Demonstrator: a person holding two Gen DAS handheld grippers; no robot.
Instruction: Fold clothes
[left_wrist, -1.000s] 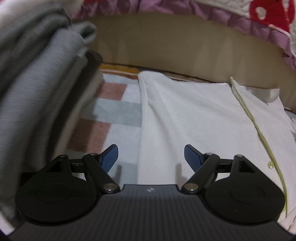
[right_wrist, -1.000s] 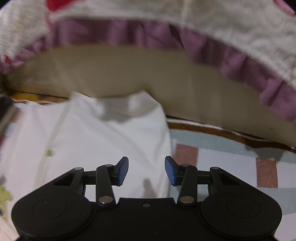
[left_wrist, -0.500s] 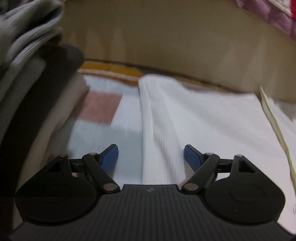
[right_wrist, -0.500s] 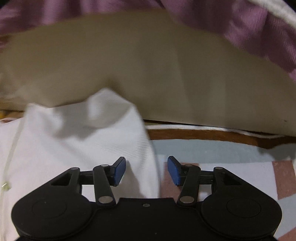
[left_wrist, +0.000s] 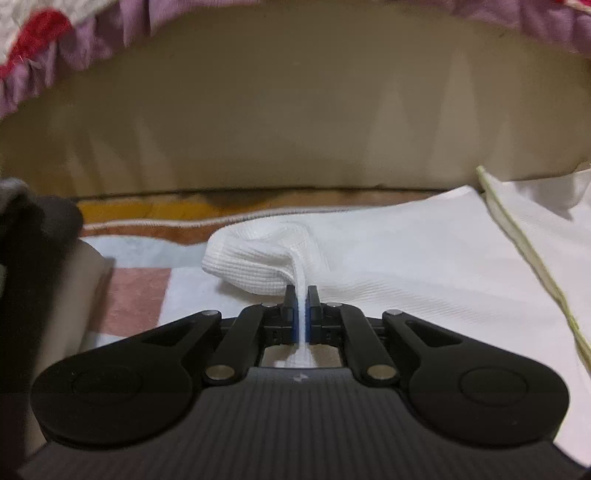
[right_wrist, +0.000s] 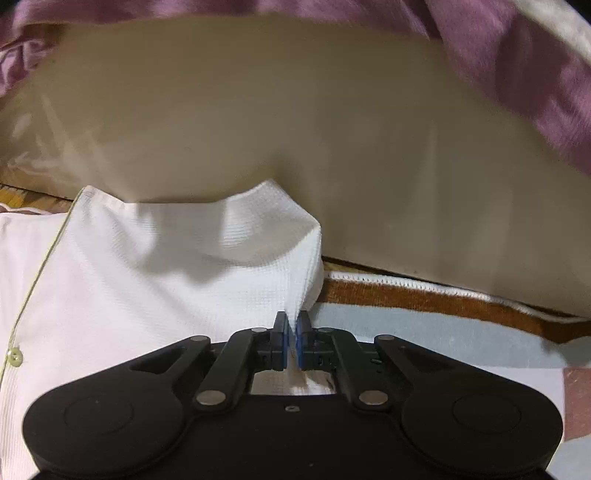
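the white shirt (left_wrist: 424, 254) lies spread on a checked blanket (left_wrist: 192, 291) of pale blue, white and pink squares with a brown border, its far end close to the blanket's far edge, just before a beige wall (left_wrist: 295, 122). the cloth is a fine waffle-like knit. a thin yellow-green placket line (left_wrist: 524, 243) runs down the front, and in the right wrist view a small pale green button (right_wrist: 14, 357) sits on that line at the left.

the left gripper (left_wrist: 302, 295) has just closed its jaws and now pinches a ridge of the shirt's left edge between its blue pads; the fabric beyond the pinch bunches into a rounded roll lifted off the blanket. the right gripper (right_wrist: 291, 320) has just closed as well and is clamped on the shirt's right edge, near the blanket's brown border (right_wrist: 424, 299); the far corner of the shirt stands up in a peak there, with a shadowed dip to its left.

at the blanket's left edge in the left wrist view, a dark stack (left_wrist: 37, 266) of other cloth rises, too blurred to make out. a purple frilled cover (right_wrist: 517, 66) with red and white hangs along the top of both views.
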